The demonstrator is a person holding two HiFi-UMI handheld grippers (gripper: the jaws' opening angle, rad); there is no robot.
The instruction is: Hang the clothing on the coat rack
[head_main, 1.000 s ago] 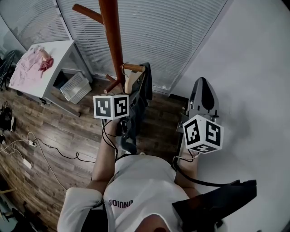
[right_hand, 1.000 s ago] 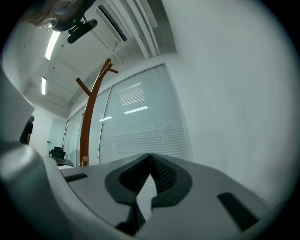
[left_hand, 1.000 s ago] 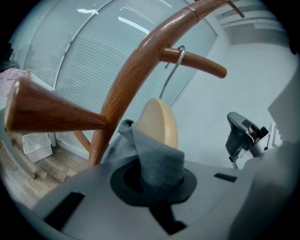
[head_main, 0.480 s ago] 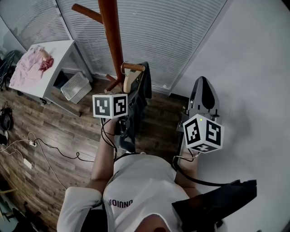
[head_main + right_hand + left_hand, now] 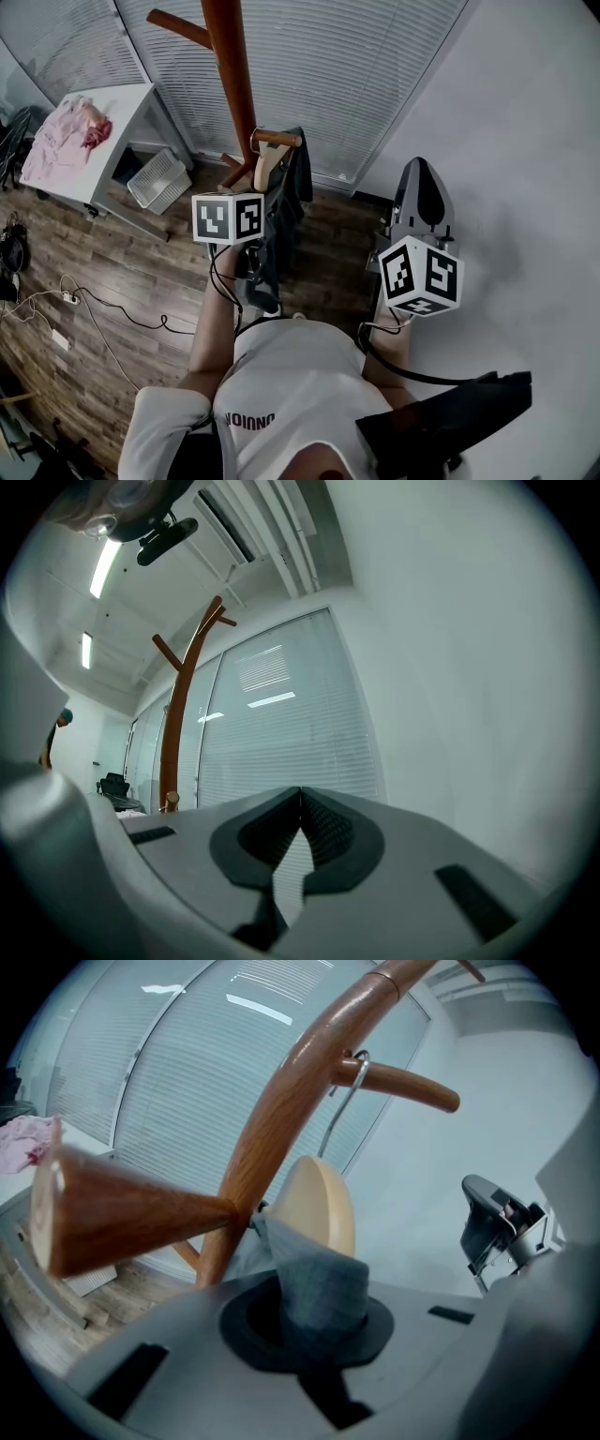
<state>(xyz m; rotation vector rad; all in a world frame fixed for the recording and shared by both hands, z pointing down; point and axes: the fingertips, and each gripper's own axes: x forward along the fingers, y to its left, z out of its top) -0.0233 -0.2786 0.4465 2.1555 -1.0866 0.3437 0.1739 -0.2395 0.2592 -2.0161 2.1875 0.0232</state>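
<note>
The left hand-held gripper [image 5: 309,1330] pinches the grey clothing [image 5: 317,1274] hung on the coat rack [image 5: 281,1119]; right hand-held gripper [image 5: 300,832] closed, empty.

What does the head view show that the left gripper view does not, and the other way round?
Only the head view: the person's shirt and the floor cables. Only the left gripper view: the left hand-held gripper shut on a fold of grey cloth. Both: the coat rack, the hanger hooked on its peg, the blinds and the pink clothes.
</note>
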